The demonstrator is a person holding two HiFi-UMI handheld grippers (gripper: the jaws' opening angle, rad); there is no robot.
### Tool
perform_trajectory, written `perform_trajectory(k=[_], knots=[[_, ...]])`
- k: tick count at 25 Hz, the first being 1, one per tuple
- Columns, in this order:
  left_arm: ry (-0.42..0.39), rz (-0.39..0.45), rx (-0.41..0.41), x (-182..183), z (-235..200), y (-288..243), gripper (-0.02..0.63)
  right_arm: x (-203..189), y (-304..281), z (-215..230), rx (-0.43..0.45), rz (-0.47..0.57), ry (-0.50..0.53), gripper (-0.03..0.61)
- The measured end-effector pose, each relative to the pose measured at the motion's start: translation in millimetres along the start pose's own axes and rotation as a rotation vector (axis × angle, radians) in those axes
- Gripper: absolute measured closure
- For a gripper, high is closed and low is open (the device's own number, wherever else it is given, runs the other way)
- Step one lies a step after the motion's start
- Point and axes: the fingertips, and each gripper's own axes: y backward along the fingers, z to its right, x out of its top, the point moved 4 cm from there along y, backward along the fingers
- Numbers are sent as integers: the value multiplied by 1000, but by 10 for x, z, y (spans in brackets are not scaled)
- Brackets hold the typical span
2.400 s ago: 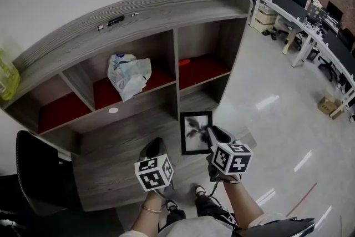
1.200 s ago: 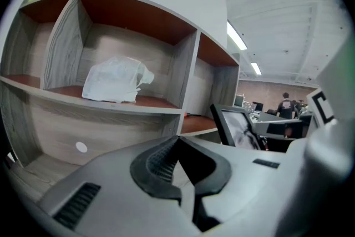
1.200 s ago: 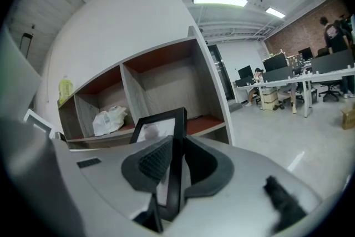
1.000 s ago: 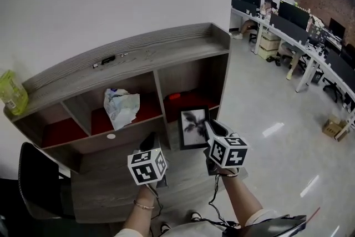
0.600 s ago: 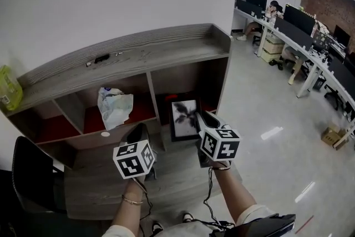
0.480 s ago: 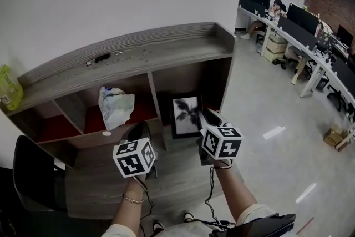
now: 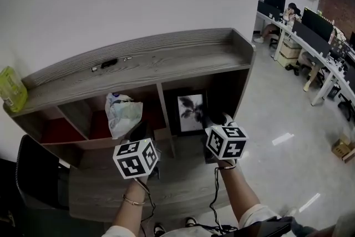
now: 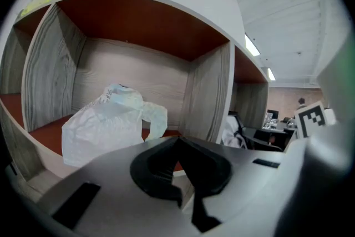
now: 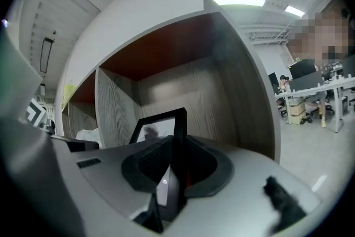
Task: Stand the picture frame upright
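The black picture frame point(image 7: 192, 112), holding a dark plant print, stands upright inside the right cubby of the grey wooden shelf unit point(image 7: 166, 58). My right gripper point(image 7: 207, 121) is shut on the frame's right edge. In the right gripper view the frame point(image 9: 159, 128) is clamped edge-on between the jaws of the right gripper point(image 9: 173, 159), with the cubby's back wall behind it. I cannot tell whether the frame's bottom edge rests on the cubby floor. My left gripper point(image 7: 139, 133) hovers over the lower ledge, and in its own view the left gripper point(image 8: 180, 147) is shut and holds nothing.
A crumpled white plastic bag point(image 7: 123, 112) fills the middle cubby, also visible as the bag point(image 8: 108, 124) ahead of the left jaws. A yellow-green bottle point(image 7: 12, 89) stands on the shelf top at the left. A black chair point(image 7: 34, 177) is at the lower left. Office desks point(image 7: 316, 36) line the right.
The right gripper has carried the frame up from the lower ledge and into the right cubby, turning it upright. The left gripper has stayed beside it, shut.
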Motion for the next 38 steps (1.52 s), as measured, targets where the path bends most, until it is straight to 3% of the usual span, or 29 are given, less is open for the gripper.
perform_trajectory(k=[21, 38], knots=[[9, 4, 18, 91, -118, -203, 612, -22, -617, 0, 50, 30, 53, 494], [14, -7, 10, 76, -124, -196, 612, -67, -779, -2, 35, 59, 78, 494]])
